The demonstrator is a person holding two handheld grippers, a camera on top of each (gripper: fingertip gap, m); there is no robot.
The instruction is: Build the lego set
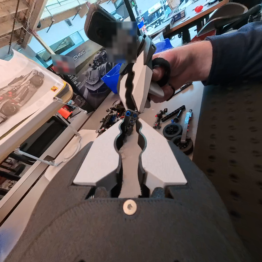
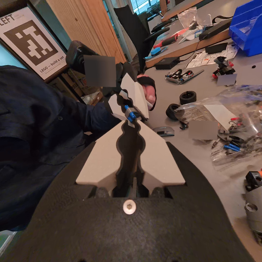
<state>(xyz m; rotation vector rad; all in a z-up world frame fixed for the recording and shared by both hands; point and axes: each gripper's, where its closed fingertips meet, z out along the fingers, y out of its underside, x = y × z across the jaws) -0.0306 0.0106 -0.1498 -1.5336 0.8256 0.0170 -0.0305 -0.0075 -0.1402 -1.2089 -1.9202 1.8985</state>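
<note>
My left gripper (image 1: 130, 120) is shut on a small dark grey lego piece (image 1: 129, 124) with blue pins, held upright above the table. My right gripper (image 2: 132, 120) comes in from above in the left wrist view (image 1: 134, 111); its tips close on a blue pin (image 2: 131, 117) at the piece's top end. The left gripper also shows in the right wrist view (image 2: 139, 113), tip to tip with the right one. A hand holds each gripper.
The grey table (image 1: 188, 99) carries two black wheels (image 1: 172, 131), a black beam (image 1: 173, 113), a half-built chassis (image 1: 112, 117), the set box (image 1: 90, 79) and an open booklet (image 1: 21, 90). On the right lie a parts bag (image 2: 229, 127), wheels (image 2: 187, 97) and a blue bin (image 2: 248, 28). Both grippers' tips are close together, under 4 cm apart.
</note>
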